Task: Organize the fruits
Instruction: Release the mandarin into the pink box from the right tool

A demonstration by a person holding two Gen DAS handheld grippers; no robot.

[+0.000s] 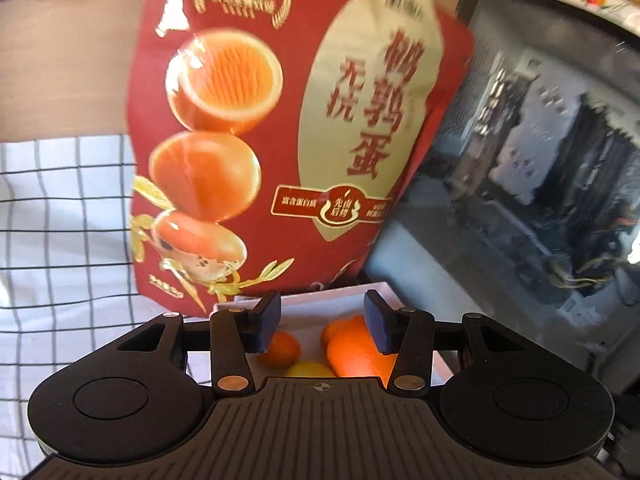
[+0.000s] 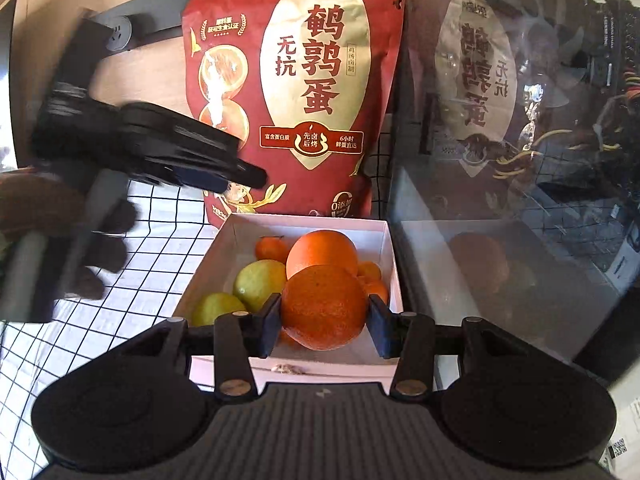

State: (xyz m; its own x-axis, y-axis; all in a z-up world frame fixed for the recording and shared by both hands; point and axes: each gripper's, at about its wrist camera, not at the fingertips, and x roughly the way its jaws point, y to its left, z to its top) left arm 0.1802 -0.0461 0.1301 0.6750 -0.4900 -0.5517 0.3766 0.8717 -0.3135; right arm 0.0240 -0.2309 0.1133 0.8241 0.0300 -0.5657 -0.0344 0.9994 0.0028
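Right gripper [image 2: 325,326] clamping big orange [image 2: 324,307] over white box [image 2: 390,256]; left gripper [image 1: 322,322] parted, empty; risks rolling onto lemon [image 2: 260,284] if dropped high.

two big oranges [image 2: 323,312], two green lemons [image 2: 259,283], several small tangerines [image 2: 271,249], one white box [image 2: 236,236], one red pouch [image 2: 296,92]

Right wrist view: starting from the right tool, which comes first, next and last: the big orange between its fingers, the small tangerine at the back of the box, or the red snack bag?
1. Big orange, between the right tool fingers.
2. Small tangerine, back-left in the white box.
3. Red snack bag, standing behind the box.
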